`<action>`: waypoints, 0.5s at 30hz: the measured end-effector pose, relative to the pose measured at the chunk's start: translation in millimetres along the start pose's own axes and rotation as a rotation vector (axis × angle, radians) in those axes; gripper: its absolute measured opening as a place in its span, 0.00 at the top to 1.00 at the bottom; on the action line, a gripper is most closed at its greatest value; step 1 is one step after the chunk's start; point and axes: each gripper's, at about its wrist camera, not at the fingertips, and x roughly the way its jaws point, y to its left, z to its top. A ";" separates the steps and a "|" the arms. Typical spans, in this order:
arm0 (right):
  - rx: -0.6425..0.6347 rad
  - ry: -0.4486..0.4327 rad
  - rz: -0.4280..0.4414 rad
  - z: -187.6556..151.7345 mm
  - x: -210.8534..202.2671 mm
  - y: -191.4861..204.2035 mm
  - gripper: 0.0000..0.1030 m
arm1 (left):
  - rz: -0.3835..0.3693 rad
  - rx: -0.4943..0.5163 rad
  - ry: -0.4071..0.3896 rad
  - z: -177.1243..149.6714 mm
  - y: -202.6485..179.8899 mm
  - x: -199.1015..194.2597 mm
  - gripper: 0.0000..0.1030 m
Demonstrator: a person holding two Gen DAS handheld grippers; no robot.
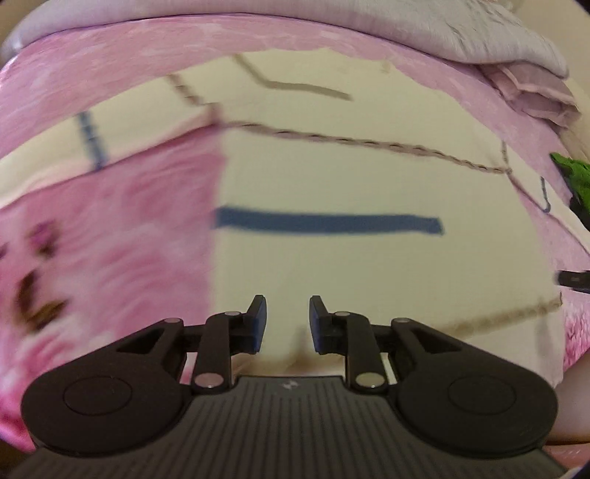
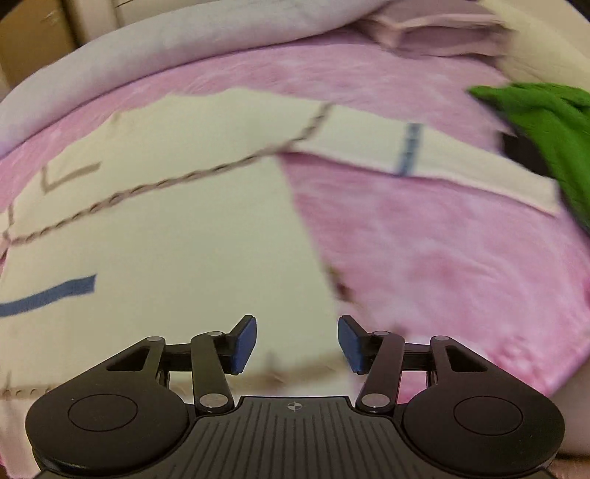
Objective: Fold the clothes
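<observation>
One cream garment (image 1: 332, 177) is counted, spread on one pink bedsheet (image 1: 121, 228). On the garment, two blue stripes are seen from the left wrist: one long stripe (image 1: 328, 220) and one short stripe (image 1: 91, 142). One green cloth (image 2: 545, 129) is counted at the right edge of the bed. One grey quilt (image 2: 184, 40) and one folded mauve cloth (image 2: 435, 31) are counted along the far side. Two claws are counted, the left claw (image 1: 287, 324) and the right claw (image 2: 297, 344), each with two blue pads held apart and nothing between them.
</observation>
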 end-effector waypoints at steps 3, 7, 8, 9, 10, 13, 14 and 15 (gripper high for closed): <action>-0.085 0.028 -0.016 -17.8 26.3 21.1 0.46 | 0.056 0.065 0.023 -6.2 -25.6 28.2 0.79; -0.094 -0.029 -0.042 -66.6 11.6 16.8 0.40 | 0.136 0.090 -0.028 -43.2 -39.8 17.5 0.78; -0.085 -0.024 -0.030 -78.0 5.1 10.8 0.39 | 0.141 0.073 -0.027 -53.9 -38.3 11.4 0.78; -0.087 -0.020 -0.021 -88.5 -2.2 6.3 0.39 | 0.148 0.054 -0.020 -65.4 -36.0 5.2 0.77; -0.103 -0.012 -0.016 -96.6 -10.0 3.9 0.38 | 0.162 0.042 -0.011 -75.4 -35.8 -0.8 0.77; -0.103 0.067 0.038 -109.4 -20.3 -9.8 0.37 | 0.209 -0.002 0.015 -97.4 -40.5 -18.4 0.77; -0.133 0.107 0.048 -108.6 -24.3 -9.8 0.37 | 0.224 -0.037 0.043 -100.0 -42.5 -22.5 0.77; -0.164 0.147 0.058 -107.7 -28.2 -9.7 0.37 | 0.239 -0.071 0.072 -102.5 -44.6 -26.7 0.77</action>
